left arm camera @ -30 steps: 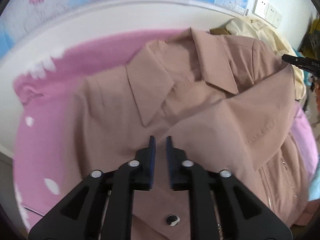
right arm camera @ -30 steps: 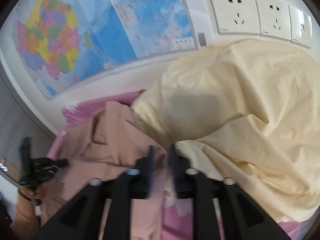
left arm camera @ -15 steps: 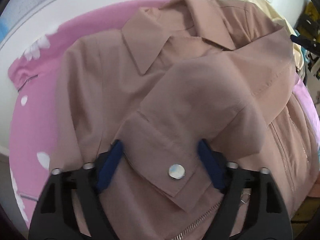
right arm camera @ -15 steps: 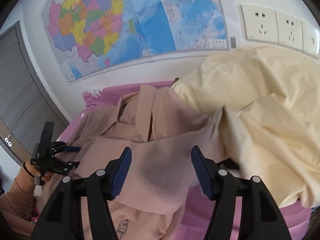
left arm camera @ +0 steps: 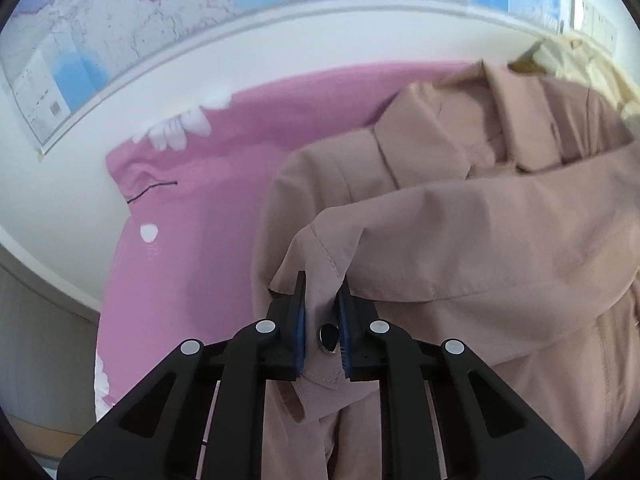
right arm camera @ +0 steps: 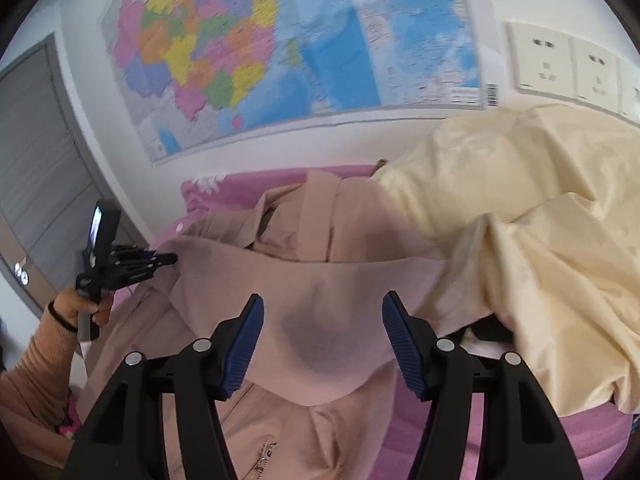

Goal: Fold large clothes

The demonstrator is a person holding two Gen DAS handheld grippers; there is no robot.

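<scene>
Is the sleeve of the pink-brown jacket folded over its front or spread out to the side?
Folded over. The sleeve lies across the jacket front below the collar, its cuff pinched in the left tongs.

left tongs (left arm camera: pixel 322 312) have just closed on the sleeve cuff (left arm camera: pixel 320 280)

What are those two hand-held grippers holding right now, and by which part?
The left hand-held gripper pinches the dusty-pink jacket by its sleeve cuff, beside the snap button. The right hand-held gripper holds nothing.
</scene>
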